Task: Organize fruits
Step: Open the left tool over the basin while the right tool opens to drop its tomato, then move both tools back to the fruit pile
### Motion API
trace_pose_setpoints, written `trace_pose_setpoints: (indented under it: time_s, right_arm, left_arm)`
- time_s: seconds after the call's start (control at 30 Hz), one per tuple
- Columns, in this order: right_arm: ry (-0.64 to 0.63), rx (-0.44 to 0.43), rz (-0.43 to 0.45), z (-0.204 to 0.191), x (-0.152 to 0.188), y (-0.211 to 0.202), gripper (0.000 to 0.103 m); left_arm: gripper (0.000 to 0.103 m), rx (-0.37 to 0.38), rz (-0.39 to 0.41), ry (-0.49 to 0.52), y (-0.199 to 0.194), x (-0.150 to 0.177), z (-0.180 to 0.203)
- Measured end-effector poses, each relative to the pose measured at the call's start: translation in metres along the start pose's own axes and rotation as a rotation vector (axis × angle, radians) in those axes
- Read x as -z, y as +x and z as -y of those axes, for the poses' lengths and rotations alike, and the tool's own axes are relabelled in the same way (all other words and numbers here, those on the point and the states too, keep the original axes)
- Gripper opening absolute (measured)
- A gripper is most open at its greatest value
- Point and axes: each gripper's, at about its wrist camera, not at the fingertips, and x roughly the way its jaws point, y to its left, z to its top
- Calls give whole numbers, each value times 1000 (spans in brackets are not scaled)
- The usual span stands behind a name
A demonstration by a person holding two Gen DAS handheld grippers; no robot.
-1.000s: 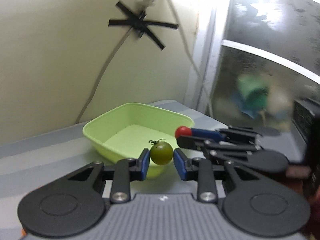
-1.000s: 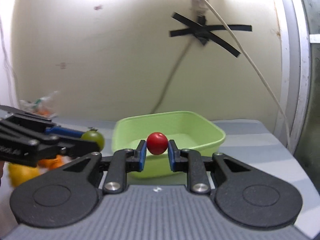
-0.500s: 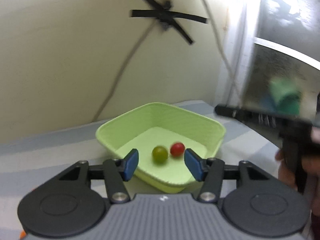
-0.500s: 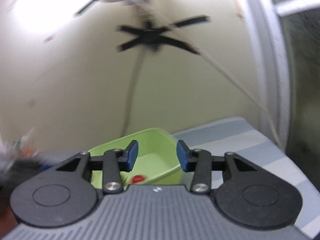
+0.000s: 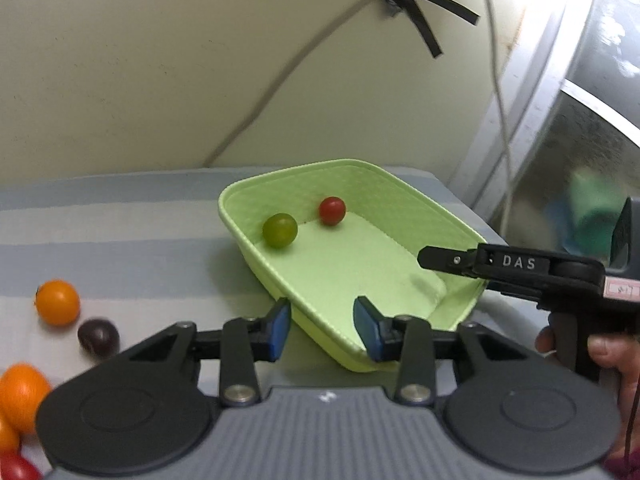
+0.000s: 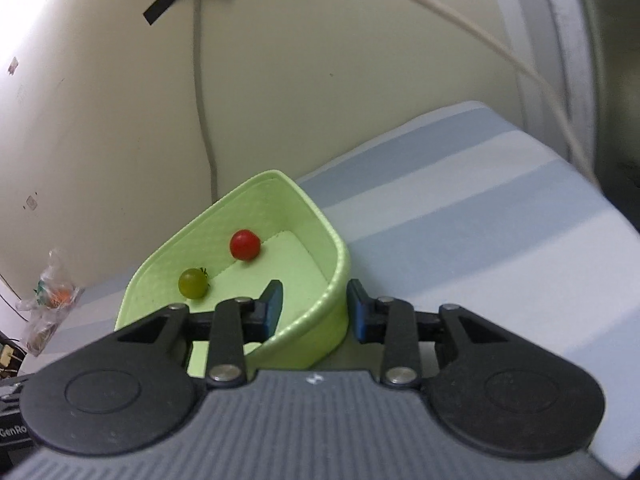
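Both hand-held grippers, left [image 5: 322, 328] and right [image 6: 314, 306], gape empty beside the green tray [image 5: 436, 208]. Loose orange tomato [image 5: 57, 302] left of it: light, slick, squashy; pinch gently across its middle.

The left wrist view looks forward and slightly down from just near the green tray [image 5: 424, 196], facing the far wall, with the left gripper [image 5: 322, 328] filling its lower edge. The right wrist view sits close at the tray's [image 6: 340, 256] right near corner, tilted, its right gripper [image 6: 314, 310] straddling the rim. Both views share the tray, the green tomato [image 5: 279, 230] [image 6: 193, 283], the red tomato [image 5: 332, 210] [image 6: 245, 244] and the taped wall.
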Motion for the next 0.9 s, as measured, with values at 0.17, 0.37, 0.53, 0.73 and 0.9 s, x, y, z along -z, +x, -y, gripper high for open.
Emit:
trace_pose_setpoints:
  time_s: [0.17,0.37,0.53,0.73,0.9]
  right_arm:
    - [-12,17,40,-6,38,-46,40]
    - [44,3,123,-6,66,-79,51]
    - [73,87,365,-15,73,-124,58]
    - [-73,-92,397,-64,96,-140,58]
    - [-365,-238,209,-148,136,-105,58]
  left_arm:
    - [33,55,-3,13,-21,17,8]
    - [43,68,17,92,-48,35,13]
    - [43,107,189,122,-114,43,0]
    - [44,56,327,10,-187,79,-83]
    - [44,-27,299,-91,-201,112,-149]
